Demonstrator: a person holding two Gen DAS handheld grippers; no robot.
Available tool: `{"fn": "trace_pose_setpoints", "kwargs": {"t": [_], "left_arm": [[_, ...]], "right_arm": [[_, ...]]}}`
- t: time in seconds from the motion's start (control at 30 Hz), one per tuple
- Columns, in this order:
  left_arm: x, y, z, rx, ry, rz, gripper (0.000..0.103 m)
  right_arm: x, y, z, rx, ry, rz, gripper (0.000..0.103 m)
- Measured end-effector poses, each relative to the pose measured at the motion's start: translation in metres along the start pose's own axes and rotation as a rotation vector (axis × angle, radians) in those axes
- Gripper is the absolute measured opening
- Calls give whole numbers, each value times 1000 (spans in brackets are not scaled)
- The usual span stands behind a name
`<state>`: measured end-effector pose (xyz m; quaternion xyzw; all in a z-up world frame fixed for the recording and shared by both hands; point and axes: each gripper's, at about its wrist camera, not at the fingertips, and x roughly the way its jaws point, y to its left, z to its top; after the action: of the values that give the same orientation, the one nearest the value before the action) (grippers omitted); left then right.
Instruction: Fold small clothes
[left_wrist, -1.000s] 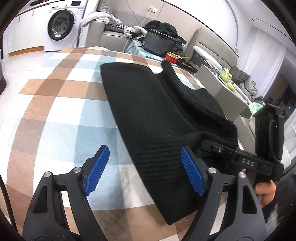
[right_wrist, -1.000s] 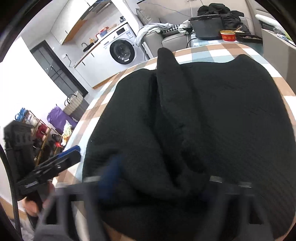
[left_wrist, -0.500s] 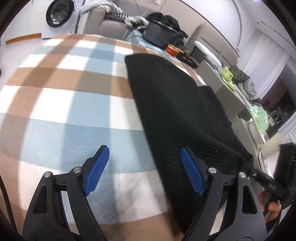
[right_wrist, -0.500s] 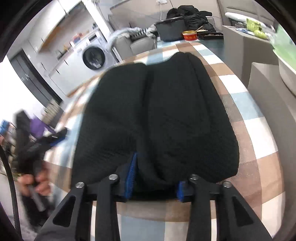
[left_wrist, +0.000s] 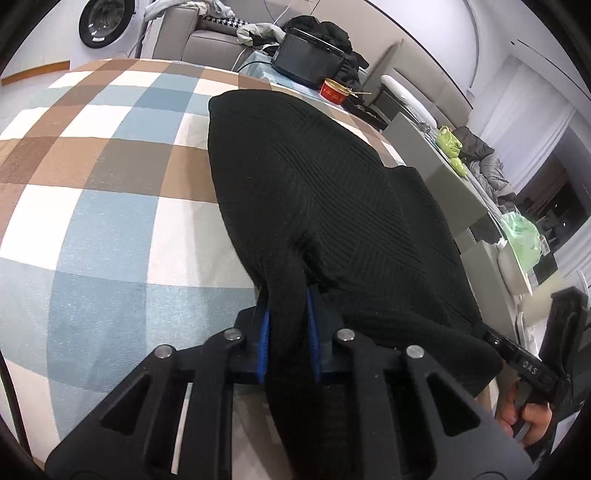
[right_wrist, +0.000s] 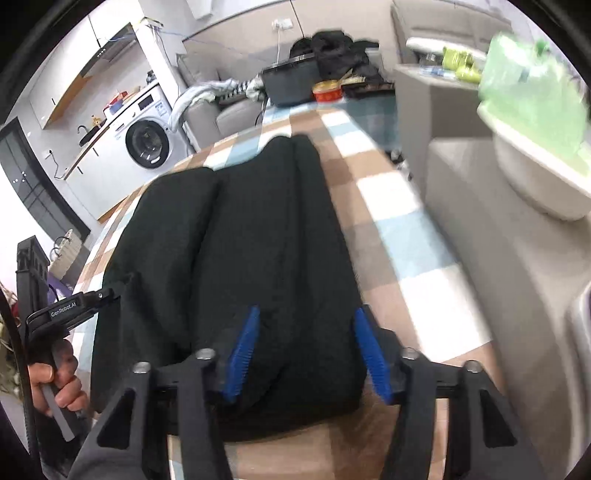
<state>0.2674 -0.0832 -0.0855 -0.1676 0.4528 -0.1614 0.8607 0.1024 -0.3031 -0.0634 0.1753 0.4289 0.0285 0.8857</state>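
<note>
A black knit garment lies lengthwise on the checked tablecloth, folded into a long narrow shape. My left gripper is at its near left edge. Its jaws are closing, and the blue pads pinch a raised ridge of the fabric. In the right wrist view the same garment runs away from my right gripper, which sits over its near right corner. Those jaws are closing too, though the pads still stand well apart with fabric bulging between them. A hand holds each gripper.
At the far end of the table stand a red tin and a black box. To the right are a grey cabinet, a white basin and a green bag. A washing machine stands at the back left.
My left gripper went from wide open over the cloth to closed on the garment's near edge. The right gripper slid along the near edge and its pads now stand wider apart.
</note>
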Motion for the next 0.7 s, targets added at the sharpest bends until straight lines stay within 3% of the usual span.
{"fn": "trace_pose_setpoints", "kwargs": {"t": [0.13,0.37,0.43,0.5,0.57,0.63,0.7], "left_arm": [[-8,10,-1,-5,-4,1,12],[-38,40,-6,-21,-34,70,12],[-47,54,-8,-46,-26,92,15],[-56,62,-9,-73,-13,100,21],[-64,61,-9,-59,-24,119,22],[-73,54,-9,-34,-44,156,27],[-81,45,-8,-11,-64,146,36]], "right_arm": [[9,9,-3,-22,14,46,36],[28,57,-13,-97,77,153,35],[32,69,-15,-132,105,179,35],[29,73,-16,-151,114,181,43],[19,67,-15,-134,96,175,43],[3,61,-16,-109,65,182,44],[-10,57,-16,-89,42,225,44]]}}
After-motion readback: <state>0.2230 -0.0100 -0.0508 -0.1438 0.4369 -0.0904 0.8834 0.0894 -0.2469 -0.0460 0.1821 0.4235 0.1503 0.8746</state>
